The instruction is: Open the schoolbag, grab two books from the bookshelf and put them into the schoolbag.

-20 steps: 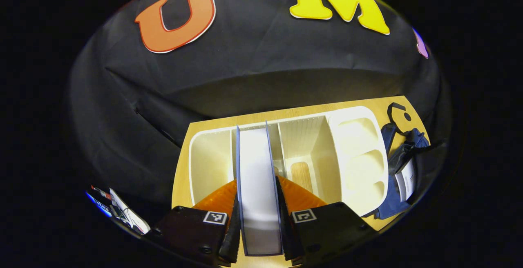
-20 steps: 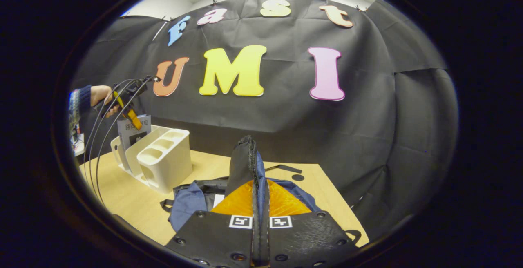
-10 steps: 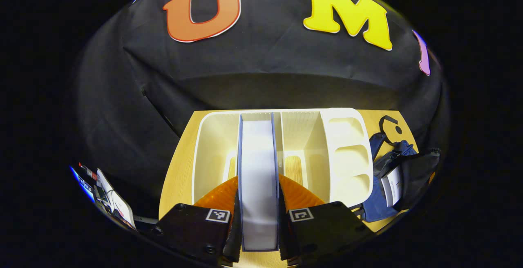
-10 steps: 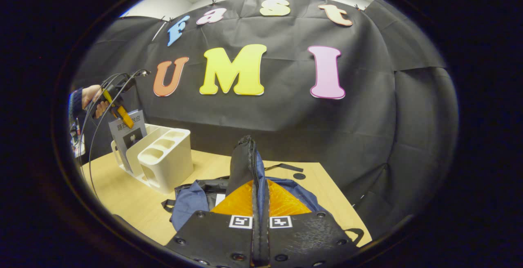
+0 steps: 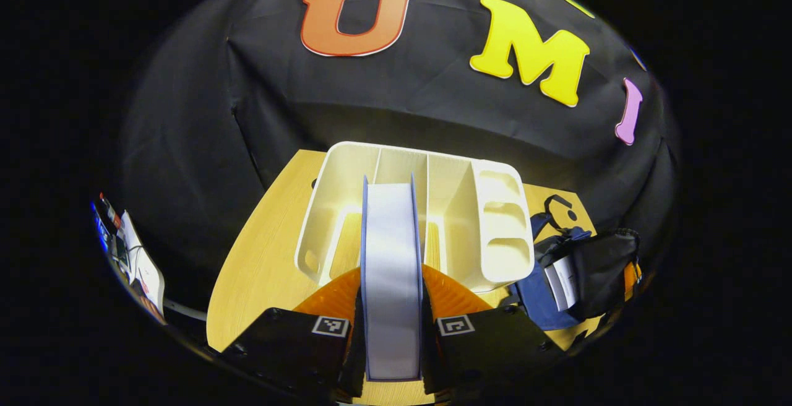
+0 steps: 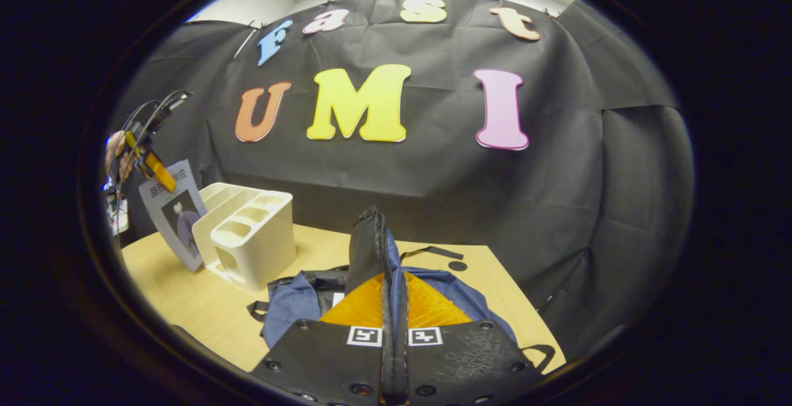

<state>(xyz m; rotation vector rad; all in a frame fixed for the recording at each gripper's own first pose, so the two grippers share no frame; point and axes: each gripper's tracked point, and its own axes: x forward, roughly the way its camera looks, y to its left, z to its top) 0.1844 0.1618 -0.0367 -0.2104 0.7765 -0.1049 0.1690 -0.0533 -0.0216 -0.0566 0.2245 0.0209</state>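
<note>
Blue-covered, a thick book [image 5: 391, 282] with white page edges is gripped between the two fingers of the left claw [image 5: 391, 338], which are pressed against its covers. It is held clear of the cream plastic bookshelf organiser [image 5: 433, 208], above the pale wooden table [image 5: 260, 270]. In the right gripper view this book [image 6: 173, 211] is seen hanging beside the organiser [image 6: 247, 233], under the far claw [image 6: 151, 168] and the hand [image 6: 116, 153] that carries it. A raised black flap with a zipper [image 6: 366, 251] of the navy fabric schoolbag [image 6: 291, 307] is pinched by the right claw [image 6: 393, 338], whose fingers are closed narrowly on it. The schoolbag [image 5: 557, 276] lies on the table just beside the organiser.
</note>
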